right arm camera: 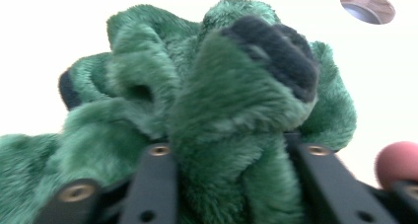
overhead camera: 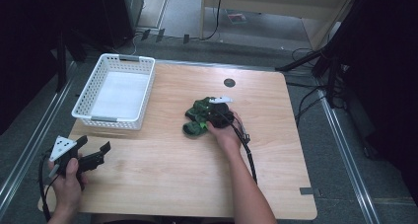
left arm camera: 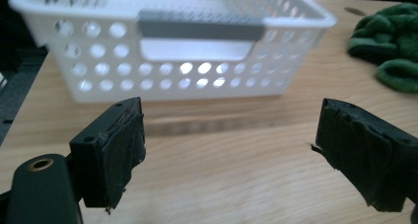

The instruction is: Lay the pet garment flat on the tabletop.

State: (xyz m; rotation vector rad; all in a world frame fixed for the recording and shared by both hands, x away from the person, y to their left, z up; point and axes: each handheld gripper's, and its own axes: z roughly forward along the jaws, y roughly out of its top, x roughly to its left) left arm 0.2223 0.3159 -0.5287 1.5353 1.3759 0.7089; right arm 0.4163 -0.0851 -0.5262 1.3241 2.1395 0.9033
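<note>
The fluffy green plush toy (overhead camera: 199, 116) lies mid-tabletop (overhead camera: 162, 174), the right gripper (overhead camera: 217, 116) clamped on a fold of its fur, so the pickup looks begun. The empty white perforated plastic basket (overhead camera: 85, 99), at ten o'clock from it, probably awaits it; the left gripper (overhead camera: 93, 155) rests with jaws apart, holding nothing.

Fuzzy green plush toy (right arm camera: 222, 120), perforated white plastic basket (left arm camera: 172, 66).

Basket (overhead camera: 118, 91) left on table (overhead camera: 172, 174), plush toy (overhead camera: 197, 116) right of it, apart
</note>
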